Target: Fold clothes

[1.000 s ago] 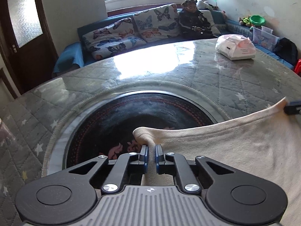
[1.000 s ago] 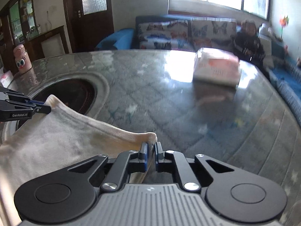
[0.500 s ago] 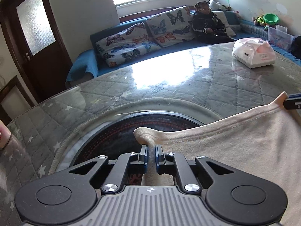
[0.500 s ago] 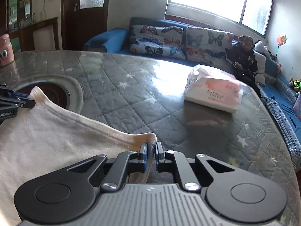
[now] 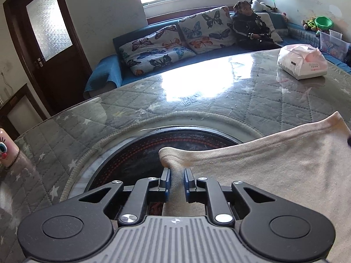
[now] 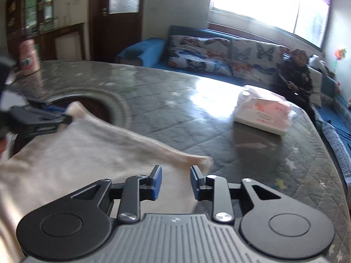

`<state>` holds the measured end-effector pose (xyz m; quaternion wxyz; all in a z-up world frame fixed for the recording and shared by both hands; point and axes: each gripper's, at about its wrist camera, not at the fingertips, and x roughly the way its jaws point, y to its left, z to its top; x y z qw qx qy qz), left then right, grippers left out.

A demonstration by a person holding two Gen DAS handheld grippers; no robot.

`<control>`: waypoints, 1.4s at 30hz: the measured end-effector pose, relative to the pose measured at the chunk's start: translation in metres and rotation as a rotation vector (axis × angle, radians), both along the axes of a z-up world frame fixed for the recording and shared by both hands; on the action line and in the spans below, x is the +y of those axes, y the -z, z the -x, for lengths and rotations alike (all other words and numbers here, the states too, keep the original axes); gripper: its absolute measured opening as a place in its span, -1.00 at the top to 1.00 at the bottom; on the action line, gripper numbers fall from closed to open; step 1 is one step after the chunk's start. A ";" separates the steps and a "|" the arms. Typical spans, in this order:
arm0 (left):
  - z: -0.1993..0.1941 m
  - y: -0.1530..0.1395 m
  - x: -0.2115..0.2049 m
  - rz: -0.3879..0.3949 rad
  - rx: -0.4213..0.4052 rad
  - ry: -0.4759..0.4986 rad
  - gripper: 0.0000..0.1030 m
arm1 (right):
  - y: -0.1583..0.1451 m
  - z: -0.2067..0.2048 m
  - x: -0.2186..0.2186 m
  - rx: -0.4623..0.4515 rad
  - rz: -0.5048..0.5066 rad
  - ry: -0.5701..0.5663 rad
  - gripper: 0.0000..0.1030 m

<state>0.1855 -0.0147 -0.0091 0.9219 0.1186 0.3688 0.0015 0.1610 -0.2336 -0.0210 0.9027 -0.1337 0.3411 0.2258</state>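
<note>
Green bowl: a green bowl [image 5: 323, 22] sits at the upper right of the left wrist view, on the ledge by the wall; its contents cannot be seen.
Clear box: a see-through bin [image 5: 332, 42] stands just below the bowl; what is in it is too small to tell.
Garment: a cream cloth [image 5: 274, 175] fills the lower right of the left wrist view and the lower left of the right wrist view [image 6: 87, 157].
Garment axis: its hemmed top edge runs across between the two grippers, sagging in the middle.
Garment texture: soft knit with a stitched hem.
Left gripper: the left gripper [image 5: 176, 178] has its blue-padded fingers pinched on one corner of the cloth, above the round dark recess [image 5: 153, 153].
Right gripper: the right gripper [image 6: 176, 183] has its fingers spread apart, with the other corner lying loose between them.
Table: a glossy grey quilted cover [image 6: 197, 114] with pale stars.
Tissue pack: a soft white and pink pack [image 6: 263, 115] lies on the table, centre right of the right wrist view.
</note>
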 end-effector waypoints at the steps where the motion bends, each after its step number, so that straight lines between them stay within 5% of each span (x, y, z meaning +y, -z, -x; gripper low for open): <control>1: 0.002 -0.001 0.000 0.000 -0.002 -0.002 0.67 | -0.001 0.006 0.003 0.001 0.001 -0.020 0.40; 12: 0.029 -0.015 0.005 -0.008 -0.041 -0.016 0.37 | -0.010 0.100 0.049 0.022 -0.026 -0.286 0.28; 22: 0.059 -0.027 0.011 -0.011 -0.079 -0.030 0.13 | -0.004 0.164 0.071 0.055 -0.011 -0.414 0.28; 34: 0.092 -0.036 0.019 -0.013 -0.108 -0.049 -0.01 | 0.003 0.210 0.079 0.083 -0.010 -0.473 0.27; 42: 0.144 -0.036 0.022 0.031 -0.099 0.043 -0.01 | -0.010 0.220 0.043 0.051 -0.050 -0.341 0.27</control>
